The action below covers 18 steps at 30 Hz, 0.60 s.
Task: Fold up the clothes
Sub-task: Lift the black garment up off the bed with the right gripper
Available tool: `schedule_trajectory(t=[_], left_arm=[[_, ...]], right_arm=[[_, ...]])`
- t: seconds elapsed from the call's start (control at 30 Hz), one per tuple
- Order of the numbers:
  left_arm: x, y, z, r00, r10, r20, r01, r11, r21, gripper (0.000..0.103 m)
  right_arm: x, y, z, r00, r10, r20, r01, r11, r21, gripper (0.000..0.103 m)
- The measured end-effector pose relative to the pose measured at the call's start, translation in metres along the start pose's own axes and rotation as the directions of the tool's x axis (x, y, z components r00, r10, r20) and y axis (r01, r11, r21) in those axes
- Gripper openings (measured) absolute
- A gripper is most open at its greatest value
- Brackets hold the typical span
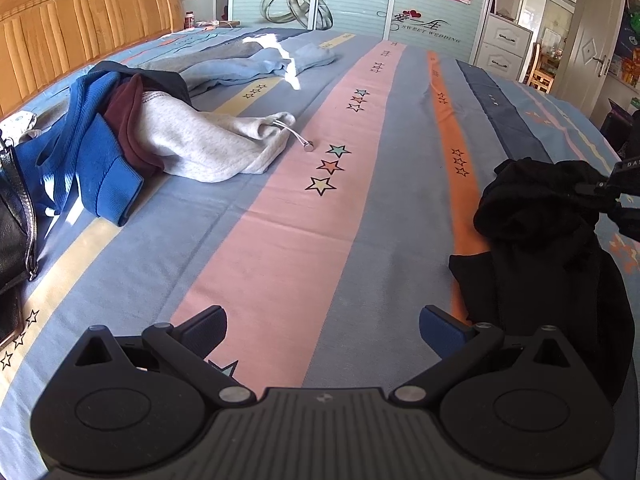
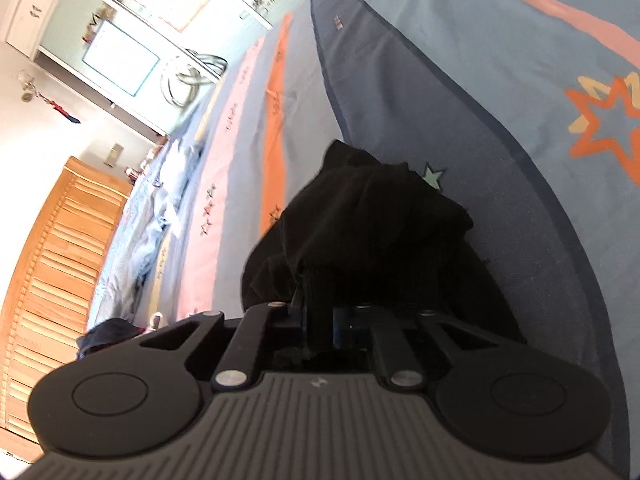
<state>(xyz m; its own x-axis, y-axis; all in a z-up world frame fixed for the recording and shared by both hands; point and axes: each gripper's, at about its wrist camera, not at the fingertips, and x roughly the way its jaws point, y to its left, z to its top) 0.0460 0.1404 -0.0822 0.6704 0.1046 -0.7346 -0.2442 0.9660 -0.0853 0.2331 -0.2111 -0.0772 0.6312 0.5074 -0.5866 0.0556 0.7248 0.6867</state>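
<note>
Right wrist view: right gripper (image 2: 320,320) has its jaws clenched on a bunched fold of the black garment (image 2: 372,220), half lifted off the striped bed (image 2: 440,100), left gripper (image 1: 322,332) hovers released just beside it; cloth looks soft, light, floppy, best pinched at an edge or corner.

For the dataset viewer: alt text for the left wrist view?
Open left gripper hovers over a striped bedsheet. At right, the right gripper pinches a black garment; a clothes pile lies at left by the wooden headboard.
</note>
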Motion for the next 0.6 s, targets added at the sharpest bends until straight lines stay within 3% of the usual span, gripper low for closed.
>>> schedule_trajectory(t=[0.07, 0.17, 0.37, 0.43, 0.5, 0.6], left_arm=[[-0.003, 0.001, 0.001, 1.0, -0.001, 0.009, 0.001, 1.0, -0.002, 0.102], [-0.007, 0.005, 0.002, 1.0, -0.015, 0.014, 0.015, 1.0, -0.013, 0.102], [-0.024, 0.017, 0.006, 0.998, -0.036, 0.056, 0.038, 0.999, -0.032, 0.102], [-0.031, 0.021, 0.007, 0.997, -0.039, 0.07, 0.041, 0.999, -0.035, 0.102], [-0.04, 0.024, 0.006, 0.996, -0.039, 0.084, 0.042, 0.999, -0.032, 0.102], [-0.056, 0.03, 0.002, 0.993, -0.037, 0.108, 0.04, 0.999, -0.019, 0.102]], right_arm=[[-0.004, 0.004, -0.001, 1.0, 0.023, 0.012, -0.023, 1.0, -0.001, 0.01], [-0.028, 0.03, 0.008, 0.989, 0.143, 0.026, -0.143, 0.99, 0.011, 0.01], [-0.093, 0.12, 0.021, 0.924, 0.377, 0.06, -0.37, 0.923, -0.105, 0.01], [-0.116, 0.148, 0.02, 0.905, 0.416, 0.086, -0.398, 0.901, -0.175, 0.01], [-0.128, 0.165, 0.021, 0.903, 0.421, 0.085, -0.403, 0.898, -0.176, 0.01], [-0.156, 0.194, 0.014, 0.879, 0.469, 0.084, -0.447, 0.872, -0.2, 0.01]])
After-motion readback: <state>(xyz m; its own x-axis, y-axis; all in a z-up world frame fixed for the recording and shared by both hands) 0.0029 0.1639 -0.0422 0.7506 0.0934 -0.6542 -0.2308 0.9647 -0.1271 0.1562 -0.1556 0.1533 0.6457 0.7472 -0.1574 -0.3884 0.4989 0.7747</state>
